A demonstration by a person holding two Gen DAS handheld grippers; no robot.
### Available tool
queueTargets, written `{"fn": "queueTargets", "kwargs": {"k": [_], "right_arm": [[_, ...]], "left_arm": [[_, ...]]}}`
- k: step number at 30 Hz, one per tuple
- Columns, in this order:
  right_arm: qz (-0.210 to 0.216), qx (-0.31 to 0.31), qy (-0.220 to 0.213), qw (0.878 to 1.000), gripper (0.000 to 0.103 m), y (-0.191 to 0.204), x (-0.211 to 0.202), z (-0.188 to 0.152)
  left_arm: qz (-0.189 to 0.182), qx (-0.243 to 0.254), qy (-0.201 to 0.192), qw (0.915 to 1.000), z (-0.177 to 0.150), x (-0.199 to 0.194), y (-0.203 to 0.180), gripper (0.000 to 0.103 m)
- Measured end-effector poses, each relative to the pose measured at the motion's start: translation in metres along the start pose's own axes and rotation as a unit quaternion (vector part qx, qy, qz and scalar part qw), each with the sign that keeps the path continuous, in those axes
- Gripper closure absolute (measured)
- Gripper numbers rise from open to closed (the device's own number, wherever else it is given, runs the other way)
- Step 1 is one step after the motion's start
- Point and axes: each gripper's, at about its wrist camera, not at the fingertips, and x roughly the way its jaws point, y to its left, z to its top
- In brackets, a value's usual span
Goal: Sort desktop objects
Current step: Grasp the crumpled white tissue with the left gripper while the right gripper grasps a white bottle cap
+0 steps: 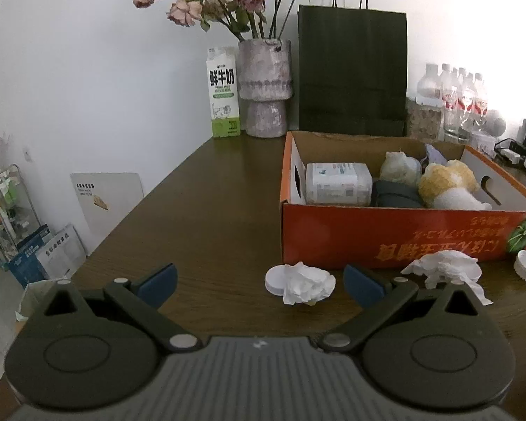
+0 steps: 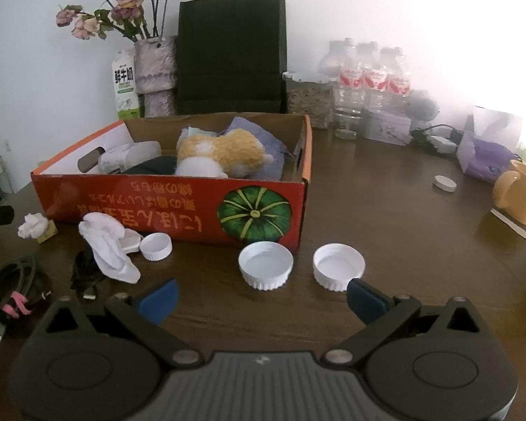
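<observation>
An orange cardboard box (image 1: 403, 235) (image 2: 179, 207) sits on the brown table and holds a plush toy (image 2: 224, 154), a white container (image 1: 338, 184) and dark cloth. My left gripper (image 1: 259, 286) is open and empty; a crumpled tissue (image 1: 307, 286) on a white lid lies between its fingertips, slightly ahead. A second tissue (image 1: 445, 270) lies to the right. My right gripper (image 2: 263, 298) is open and empty, just behind two white lids (image 2: 265, 264) (image 2: 338, 266). A crumpled tissue (image 2: 108, 245) and a smaller lid (image 2: 156, 245) lie to its left.
A milk carton (image 1: 224, 94), a vase of dried roses (image 1: 264, 87), a black paper bag (image 1: 352, 70) and water bottles (image 2: 368, 80) stand along the back wall. A yellow mug (image 2: 520, 196), a lid (image 2: 445, 183), purple tissue pack (image 2: 487, 158) sit right. Black cables (image 2: 14, 291) lie left.
</observation>
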Motion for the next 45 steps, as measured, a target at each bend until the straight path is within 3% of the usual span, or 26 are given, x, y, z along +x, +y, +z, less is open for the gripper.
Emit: {"fn": "queueTargets", "kwargs": {"k": [12, 16, 18, 25, 30, 32, 34, 45], "right_arm": [[0.011, -0.011, 0.014, 1.000, 0.018, 0.008, 0.021, 0.008], [0.011, -0.012, 0.018, 1.000, 0.030, 0.008, 0.026, 0.011], [0.010, -0.011, 0.021, 1.000, 0.031, 0.008, 0.030, 0.012], [0.014, -0.001, 0.027, 1.000, 0.040, 0.007, 0.039, 0.014], [0.017, 0.002, 0.026, 1.000, 0.050, 0.007, 0.039, 0.013], [0.018, 0.001, 0.025, 1.000, 0.060, 0.007, 0.039, 0.013], [0.018, 0.002, 0.023, 1.000, 0.064, 0.007, 0.038, 0.013], [0.026, 0.004, 0.005, 1.000, 0.065, 0.007, 0.025, 0.012]], "left_arm": [[-0.024, 0.016, 0.012, 0.9995, 0.003, 0.024, -0.008, 0.000], [-0.036, 0.028, 0.021, 0.9987, 0.004, 0.031, -0.015, 0.005], [-0.042, 0.031, 0.025, 0.9983, 0.003, 0.033, -0.018, 0.013], [-0.053, 0.034, 0.036, 0.9973, 0.002, 0.040, -0.022, 0.026], [-0.064, 0.029, 0.050, 0.9963, 0.001, 0.044, -0.021, 0.063], [-0.072, 0.027, 0.052, 0.9957, 0.000, 0.044, -0.021, 0.072], [-0.072, 0.026, 0.050, 0.9958, -0.001, 0.042, -0.021, 0.076], [-0.071, 0.010, 0.036, 0.9968, -0.002, 0.029, -0.013, 0.079]]}}
